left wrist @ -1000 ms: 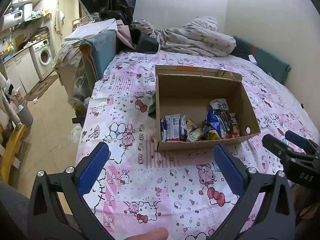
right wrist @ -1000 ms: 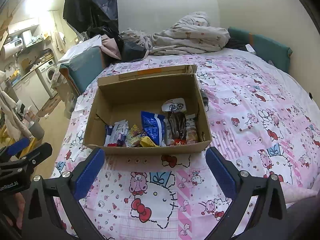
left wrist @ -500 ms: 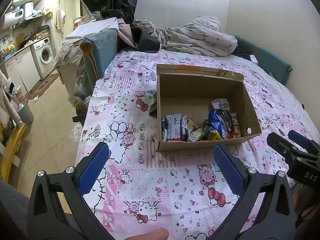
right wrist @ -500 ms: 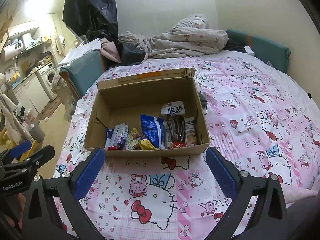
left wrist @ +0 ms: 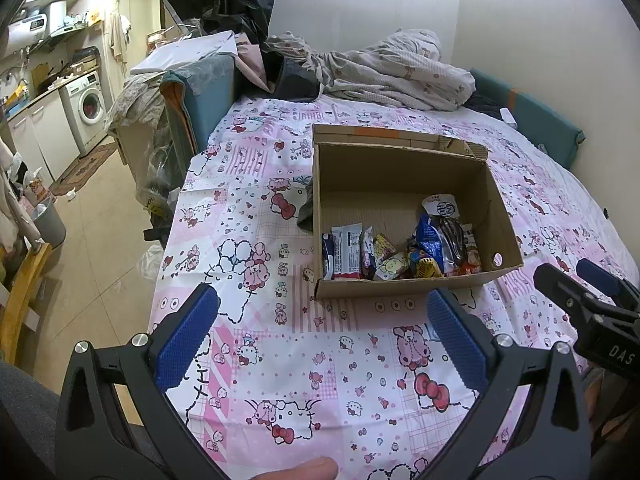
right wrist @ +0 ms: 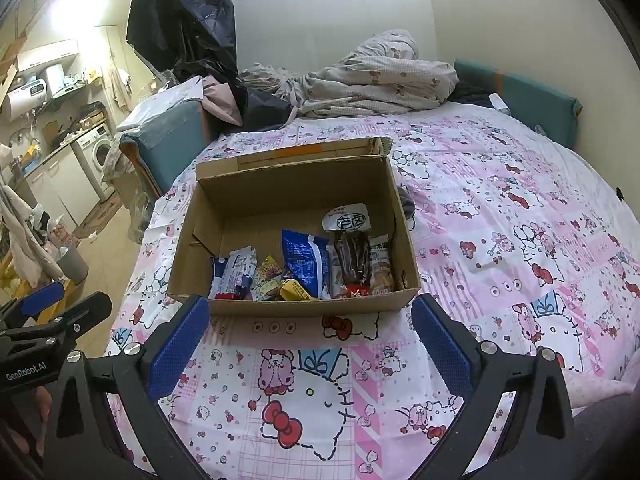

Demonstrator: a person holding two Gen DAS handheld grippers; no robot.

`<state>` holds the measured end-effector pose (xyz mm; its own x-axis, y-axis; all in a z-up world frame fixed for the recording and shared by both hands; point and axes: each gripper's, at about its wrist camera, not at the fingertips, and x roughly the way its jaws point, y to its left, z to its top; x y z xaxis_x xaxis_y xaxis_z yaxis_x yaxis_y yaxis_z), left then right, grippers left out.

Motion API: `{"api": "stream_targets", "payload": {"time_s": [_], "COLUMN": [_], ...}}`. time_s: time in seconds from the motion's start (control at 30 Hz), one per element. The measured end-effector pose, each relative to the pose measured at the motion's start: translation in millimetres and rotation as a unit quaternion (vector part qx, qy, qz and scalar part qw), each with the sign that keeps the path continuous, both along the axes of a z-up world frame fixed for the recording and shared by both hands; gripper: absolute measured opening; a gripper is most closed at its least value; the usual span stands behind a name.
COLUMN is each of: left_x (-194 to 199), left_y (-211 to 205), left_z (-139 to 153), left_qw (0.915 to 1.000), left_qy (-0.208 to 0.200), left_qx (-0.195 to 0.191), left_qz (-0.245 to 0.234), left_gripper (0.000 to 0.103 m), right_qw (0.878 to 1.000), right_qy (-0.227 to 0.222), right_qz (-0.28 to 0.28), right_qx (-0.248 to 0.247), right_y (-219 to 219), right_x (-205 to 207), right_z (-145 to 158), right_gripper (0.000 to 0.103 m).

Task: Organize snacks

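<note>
1. Compared with one second ago, both views sit slightly farther back from the cardboard box (right wrist: 294, 200); nothing inside it has changed place.
2. Left gripper (left wrist: 322, 328) hovers over the pink cartoon bedsheet (left wrist: 248, 240), its blue pads wide apart and empty.
3. Right gripper (right wrist: 310, 334) is also spread wide, holding nothing (the box's front wall is just beyond its tips).
4. Snack packets (right wrist: 304, 268) lie along the front of the box, which stands on the bed.
5. A blue packet (left wrist: 430, 236) leans among them.
</note>
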<state>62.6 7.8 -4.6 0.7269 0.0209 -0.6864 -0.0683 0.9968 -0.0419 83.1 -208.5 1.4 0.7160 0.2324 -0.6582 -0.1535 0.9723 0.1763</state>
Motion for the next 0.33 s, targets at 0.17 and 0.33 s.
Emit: {"api": "stream_targets", "payload": {"time_s": [0.17,0.33], "left_x": [-0.3,-0.6], "left_y": [-0.1,-2.7], "left_z": [-0.4,-0.5], "left_qw": [1.0000,1.0000], "left_qy": [0.000,-0.004], "left_qx": [0.000,0.001], "left_qz": [0.000,-0.001], "left_gripper": [0.103,0.103], "right_qw": [1.000,1.000], "right_qy": [0.001,0.001], "right_qz": [0.000,0.000], "right_qx": [-0.001,0.000], "right_y": [0.1,0.3], "right_x": [0.0,-0.5], "right_z": [0.4,0.1], "right_gripper": [0.103,0.103]}}
